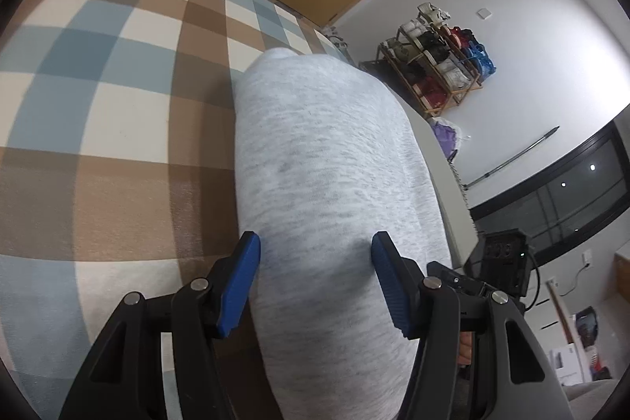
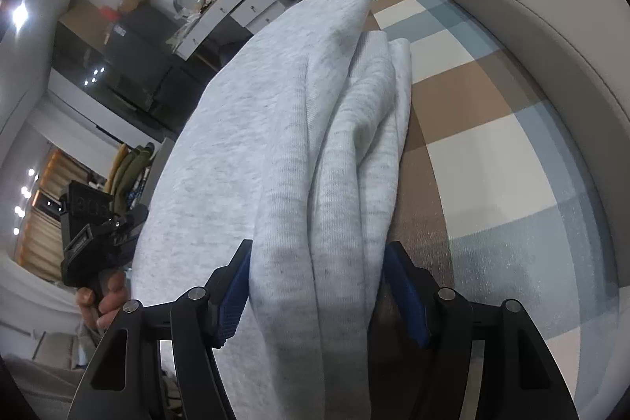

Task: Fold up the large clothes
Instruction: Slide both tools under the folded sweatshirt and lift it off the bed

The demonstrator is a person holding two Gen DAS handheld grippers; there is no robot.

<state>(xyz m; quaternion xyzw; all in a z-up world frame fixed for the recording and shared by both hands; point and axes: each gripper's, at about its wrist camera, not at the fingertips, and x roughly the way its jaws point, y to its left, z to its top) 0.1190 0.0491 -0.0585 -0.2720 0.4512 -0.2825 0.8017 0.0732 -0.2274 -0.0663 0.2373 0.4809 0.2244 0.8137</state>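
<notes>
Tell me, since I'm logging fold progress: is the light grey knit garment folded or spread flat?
Folded. The light grey knit garment is a thick bundle on the checked cover, with several stacked layers showing along its edge.

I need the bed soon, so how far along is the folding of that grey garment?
Mostly done: the grey garment is already a thick stack of layers on the checked blanket. In hand: the left gripper and right gripper each straddle one end of it; I cannot tell whether they are gripping. Left: letting go, perhaps a last fold.
</notes>
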